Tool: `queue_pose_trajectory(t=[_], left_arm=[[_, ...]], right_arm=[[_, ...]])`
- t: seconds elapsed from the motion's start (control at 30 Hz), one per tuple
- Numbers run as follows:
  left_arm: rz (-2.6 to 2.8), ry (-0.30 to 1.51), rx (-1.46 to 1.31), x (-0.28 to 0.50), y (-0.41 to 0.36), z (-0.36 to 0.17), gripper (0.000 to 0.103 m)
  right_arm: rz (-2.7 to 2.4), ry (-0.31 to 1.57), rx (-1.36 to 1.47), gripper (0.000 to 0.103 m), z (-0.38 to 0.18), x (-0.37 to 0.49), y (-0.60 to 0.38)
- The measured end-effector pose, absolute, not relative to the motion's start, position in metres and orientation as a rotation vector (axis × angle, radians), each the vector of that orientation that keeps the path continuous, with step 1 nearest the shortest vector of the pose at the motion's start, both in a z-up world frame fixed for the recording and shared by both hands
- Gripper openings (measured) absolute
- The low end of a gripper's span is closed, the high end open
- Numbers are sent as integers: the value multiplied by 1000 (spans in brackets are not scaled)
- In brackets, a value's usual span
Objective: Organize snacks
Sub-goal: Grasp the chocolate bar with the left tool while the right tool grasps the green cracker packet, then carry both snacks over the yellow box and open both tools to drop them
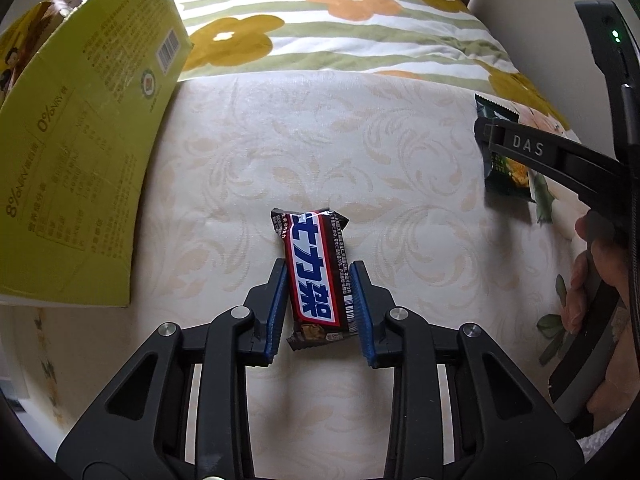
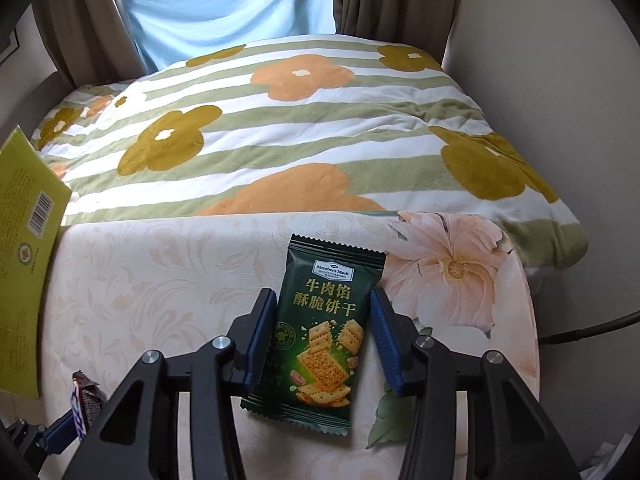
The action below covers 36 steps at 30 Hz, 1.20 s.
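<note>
A brown chocolate bar (image 1: 310, 248) with a red and blue label lies lengthwise on the cream patterned cover (image 1: 340, 140). My left gripper (image 1: 318, 266) is shut on it, its blue pads pressing both long sides. The bar's end (image 2: 84, 404) shows at the lower left of the right wrist view. A dark green cracker packet (image 2: 320, 340) lies flat on the same cover, with my right gripper (image 2: 323, 294) shut on its two sides. In the left wrist view that packet (image 1: 500, 176) sits at the far right under a black finger (image 1: 528, 148) of the right gripper.
A yellow-green carton (image 1: 80, 140) stands open at the left, also seen as the carton (image 2: 24, 232) in the right wrist view. A striped flowered blanket (image 2: 280, 120) covers the far part. A hand (image 1: 592, 280) grips the right handle. Curtains hang beyond.
</note>
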<state>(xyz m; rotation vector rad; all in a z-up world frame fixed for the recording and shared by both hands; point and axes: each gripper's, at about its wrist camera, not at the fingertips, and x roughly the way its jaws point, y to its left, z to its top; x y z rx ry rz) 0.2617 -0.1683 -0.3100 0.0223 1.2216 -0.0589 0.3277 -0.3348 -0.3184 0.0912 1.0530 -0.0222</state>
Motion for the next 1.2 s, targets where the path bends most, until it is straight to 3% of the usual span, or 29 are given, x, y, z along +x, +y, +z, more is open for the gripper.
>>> queue_pose_trajectory(t=[0.33,0.7,0.9,1.2], left_arm=[[-77,1131,11,256,-170,-272,27],[-61,878,-22,244,-153,-158,27],[-11,781,-42,249,-103,-109,27],[43,739,-61,272,18,-80,27]], right_arm=[[34,978,145,43,-283,312,-334],[179,834,125,43,-171,292,-318],[292,773,135,43,-118,285,-285],[397,741,126,43,-91,292,-185]])
